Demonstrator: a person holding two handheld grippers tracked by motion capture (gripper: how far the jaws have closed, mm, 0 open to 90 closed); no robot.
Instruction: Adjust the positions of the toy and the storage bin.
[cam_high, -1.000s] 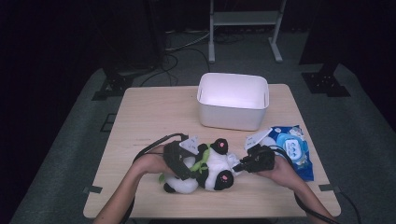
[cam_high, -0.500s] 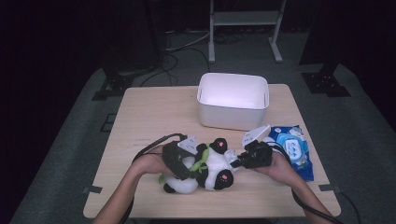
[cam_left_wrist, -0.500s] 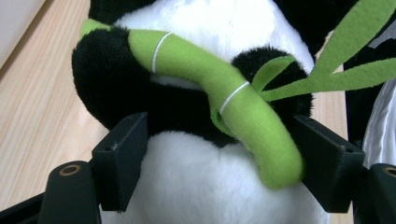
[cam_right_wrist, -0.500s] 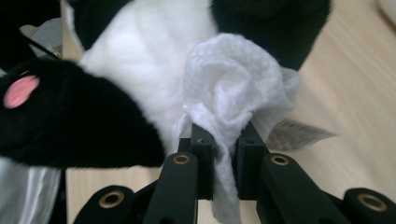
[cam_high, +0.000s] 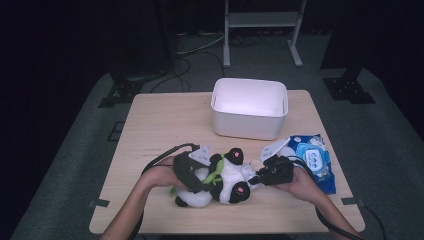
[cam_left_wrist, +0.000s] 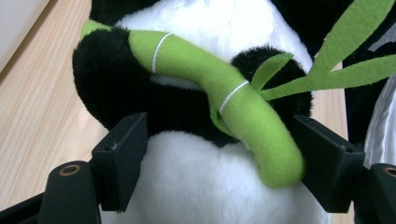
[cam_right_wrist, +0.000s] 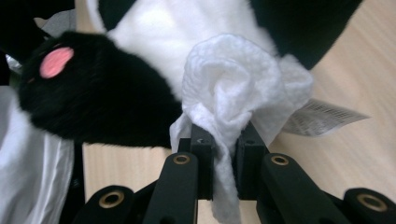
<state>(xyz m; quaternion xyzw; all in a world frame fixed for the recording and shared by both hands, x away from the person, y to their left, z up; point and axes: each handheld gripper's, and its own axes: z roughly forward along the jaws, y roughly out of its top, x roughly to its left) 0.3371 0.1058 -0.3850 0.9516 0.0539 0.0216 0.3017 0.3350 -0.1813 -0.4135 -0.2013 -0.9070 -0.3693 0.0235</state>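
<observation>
Since a second ago, little has shifted: the right gripper (cam_high: 256, 178) has edged slightly leftward against the toy, while the left gripper (cam_high: 196, 176) keeps its place. Plush panda (cam_high: 220, 181) lies on its back near the front edge of the wooden table (cam_high: 150, 130), between the two hands. In the left gripper view, the panda's white belly (cam_left_wrist: 196, 186) sits between widely spread jaws, which press its sides, with a green felt bamboo stalk (cam_left_wrist: 224, 98) crossing its chest. In the right gripper view, the jaws stand narrow, pinching a crumpled white wipe (cam_right_wrist: 229, 98) held against the panda's white fur beside a black paw with a pink pad (cam_right_wrist: 56, 60); a printed fabric label (cam_right_wrist: 322, 116) lies on the wood just beyond. White rectangular bin (cam_high: 250, 107) stands behind the panda, toward the table's far edge. Blue wipes packet (cam_high: 312, 160) lies at the right, just beside the right hand (cam_high: 300, 182).
</observation>
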